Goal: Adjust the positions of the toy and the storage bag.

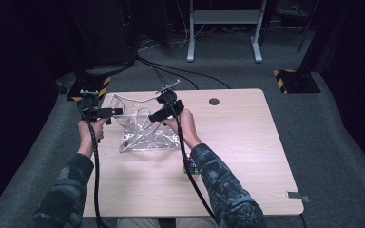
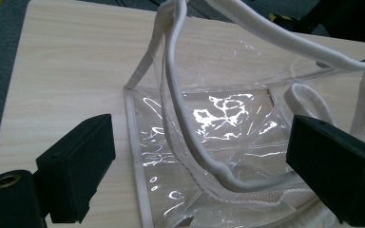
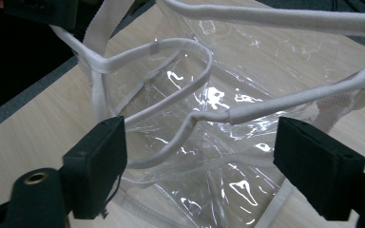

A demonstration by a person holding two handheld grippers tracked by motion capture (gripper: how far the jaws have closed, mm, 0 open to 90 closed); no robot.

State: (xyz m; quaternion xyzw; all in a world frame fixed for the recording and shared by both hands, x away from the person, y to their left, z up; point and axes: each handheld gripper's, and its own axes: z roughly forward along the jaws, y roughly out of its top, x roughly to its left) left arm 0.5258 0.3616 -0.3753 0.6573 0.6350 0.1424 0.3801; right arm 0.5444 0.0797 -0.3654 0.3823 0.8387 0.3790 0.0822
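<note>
A clear plastic bag (image 1: 145, 128) with white fabric trim and white handles (image 2: 180, 109) lies on the bench (image 1: 247, 142), toward its far left corner, its mouth partly raised. No brand, label or writing can be read on it. The left gripper (image 1: 105, 112) hangs at the bag's left side near the bench's left edge, jaws apart with a handle strap passing between them, pressed by neither pad. The right gripper (image 1: 158, 115) sits over the bag's right side, jaws also apart around the handles (image 3: 204, 114), not pinching them. A small multicoloured object (image 1: 190, 166), too small to identify, lies just beside the right forearm. The bench is pale wood grain with rounded corners and a round cable hole (image 1: 214, 101) near its far edge. Around it are grey carpet (image 1: 332, 142), black cables, yellow-and-black striped plates (image 1: 294, 80) and a grey metal frame (image 1: 223, 28) against a dark background.
</note>
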